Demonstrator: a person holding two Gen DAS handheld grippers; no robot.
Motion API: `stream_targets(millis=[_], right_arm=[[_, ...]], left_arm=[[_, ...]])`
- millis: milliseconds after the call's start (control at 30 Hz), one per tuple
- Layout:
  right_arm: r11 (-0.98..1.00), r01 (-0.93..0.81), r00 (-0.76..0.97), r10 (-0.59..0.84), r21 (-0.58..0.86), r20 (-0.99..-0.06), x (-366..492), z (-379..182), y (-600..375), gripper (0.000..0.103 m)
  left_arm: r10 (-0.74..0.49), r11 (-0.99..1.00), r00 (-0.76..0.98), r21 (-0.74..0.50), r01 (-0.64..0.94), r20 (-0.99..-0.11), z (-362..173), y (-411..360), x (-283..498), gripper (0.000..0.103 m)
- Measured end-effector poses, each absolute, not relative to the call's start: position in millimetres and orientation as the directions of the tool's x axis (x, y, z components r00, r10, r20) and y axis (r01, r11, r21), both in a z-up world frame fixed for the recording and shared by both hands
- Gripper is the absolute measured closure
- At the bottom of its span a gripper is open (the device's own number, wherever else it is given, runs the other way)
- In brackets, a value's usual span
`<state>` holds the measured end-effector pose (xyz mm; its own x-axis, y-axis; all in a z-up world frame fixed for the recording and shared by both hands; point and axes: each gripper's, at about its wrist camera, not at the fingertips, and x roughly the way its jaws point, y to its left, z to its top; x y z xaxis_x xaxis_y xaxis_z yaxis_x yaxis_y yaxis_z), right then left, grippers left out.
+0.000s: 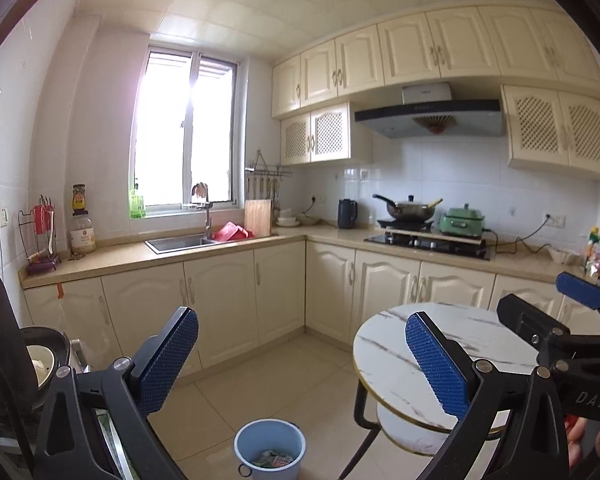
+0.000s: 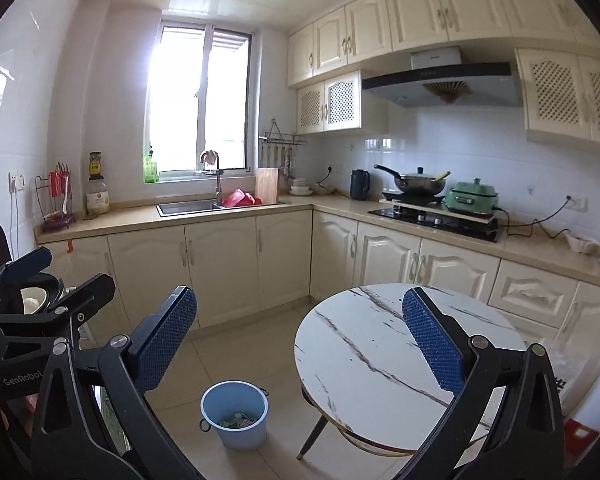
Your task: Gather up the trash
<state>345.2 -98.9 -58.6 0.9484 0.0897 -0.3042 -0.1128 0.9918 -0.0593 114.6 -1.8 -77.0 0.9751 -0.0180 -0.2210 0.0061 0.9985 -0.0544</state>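
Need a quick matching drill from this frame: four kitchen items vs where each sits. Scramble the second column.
1. blue bucket
2. wok
3. red basin
4. black kettle

a. beside the sink
b. on the floor by the round table
c. on the burner
d. on the counter left of the stove

Pairs: 1-b, 2-c, 3-a, 4-d
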Motion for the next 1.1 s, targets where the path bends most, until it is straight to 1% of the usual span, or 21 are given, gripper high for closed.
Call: stream_targets(millis=[200, 467, 767, 1100], right_arm=[[0.994, -0.094, 0.966, 0.080, -0.049, -0.245, 322.9, -39.3, -99.9, 0.000], [0.996, -0.059, 0.980, 0.047, -0.059, -0.193, 304.0, -25.1, -99.0, 0.000], [0.998, -0.037, 0.985, 0.026, -0.059, -0.172, 295.0, -21.6, -99.2, 0.000], [0.998, -0.028, 0.984, 0.018, -0.051, -0.177, 294.1, -22.3, -102.2, 0.000]], left_arm=[[-0.013, 0.999, 0.984, -0.045, 0.005, -0.175, -69.3, 14.1, 84.2, 0.001], [-0.017, 0.999, 0.986, -0.033, 0.011, -0.164, -64.6, 26.6, 68.7, 0.001], [-0.033, 0.999, 0.987, -0.024, 0.030, -0.157, -51.9, 31.2, 105.3, 0.001], [-0.046, 0.999, 0.987, -0.019, 0.044, -0.153, -42.7, 41.6, 134.0, 0.001]])
